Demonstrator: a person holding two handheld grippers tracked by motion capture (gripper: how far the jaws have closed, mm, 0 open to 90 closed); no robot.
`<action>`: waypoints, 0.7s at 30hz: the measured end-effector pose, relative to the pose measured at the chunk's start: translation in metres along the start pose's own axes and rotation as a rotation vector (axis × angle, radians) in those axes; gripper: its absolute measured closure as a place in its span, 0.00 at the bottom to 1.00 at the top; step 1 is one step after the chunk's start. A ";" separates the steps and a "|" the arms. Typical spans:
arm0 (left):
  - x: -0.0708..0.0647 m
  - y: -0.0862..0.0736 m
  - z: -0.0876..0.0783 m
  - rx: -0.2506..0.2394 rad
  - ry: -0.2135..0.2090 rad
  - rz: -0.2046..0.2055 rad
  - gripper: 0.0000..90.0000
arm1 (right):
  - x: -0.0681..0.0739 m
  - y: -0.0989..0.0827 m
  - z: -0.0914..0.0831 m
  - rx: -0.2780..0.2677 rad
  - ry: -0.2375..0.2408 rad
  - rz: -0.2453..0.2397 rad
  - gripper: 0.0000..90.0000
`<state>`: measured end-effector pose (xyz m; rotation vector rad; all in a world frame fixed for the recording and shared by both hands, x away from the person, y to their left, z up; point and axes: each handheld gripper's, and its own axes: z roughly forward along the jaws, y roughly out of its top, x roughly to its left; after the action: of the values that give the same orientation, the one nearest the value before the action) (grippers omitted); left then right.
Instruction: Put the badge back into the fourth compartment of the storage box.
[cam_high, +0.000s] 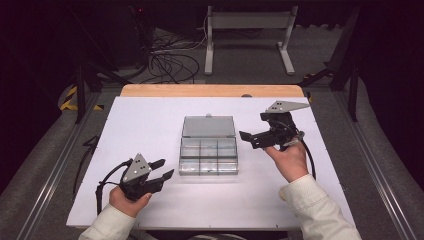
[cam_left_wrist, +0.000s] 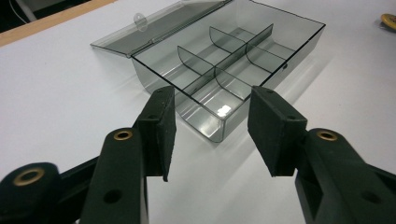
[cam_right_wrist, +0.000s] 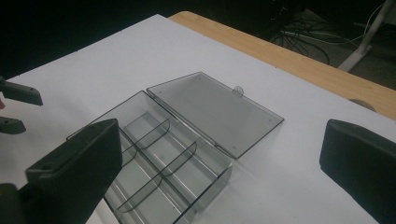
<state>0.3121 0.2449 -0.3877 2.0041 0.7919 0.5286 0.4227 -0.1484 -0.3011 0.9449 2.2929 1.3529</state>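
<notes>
Clear grey plastic compartment box (cam_high: 208, 155) sits mid-table on the white table (cam_high: 150, 125), its hinged lid (cam_high: 208, 126) laid flat open on the far side; dividers visible, compartments look bare. Left gripper (cam_high: 165, 169) hovers near-left of the box, fingers (cam_left_wrist: 161, 126) spread apart, grasping nothing. Right gripper (cam_high: 246, 137) is raised right of the lid, fingers (cam_right_wrist: 84, 163) released wide.
</notes>
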 end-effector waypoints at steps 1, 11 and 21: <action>0.000 0.000 -0.001 -0.003 -0.002 -0.002 0.58 | 0.000 -0.001 -0.002 -0.002 0.001 0.003 0.00; -0.001 -0.003 -0.004 -0.018 -0.017 -0.002 0.50 | 0.000 -0.013 -0.017 -0.025 -0.002 -0.006 0.00; -0.001 -0.009 -0.013 -0.055 0.006 -0.009 0.42 | 0.006 -0.028 -0.038 -0.003 -0.011 -0.023 0.01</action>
<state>0.3001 0.2549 -0.3888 1.9486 0.7820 0.5457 0.3859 -0.1784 -0.3062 0.9201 2.2856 1.3387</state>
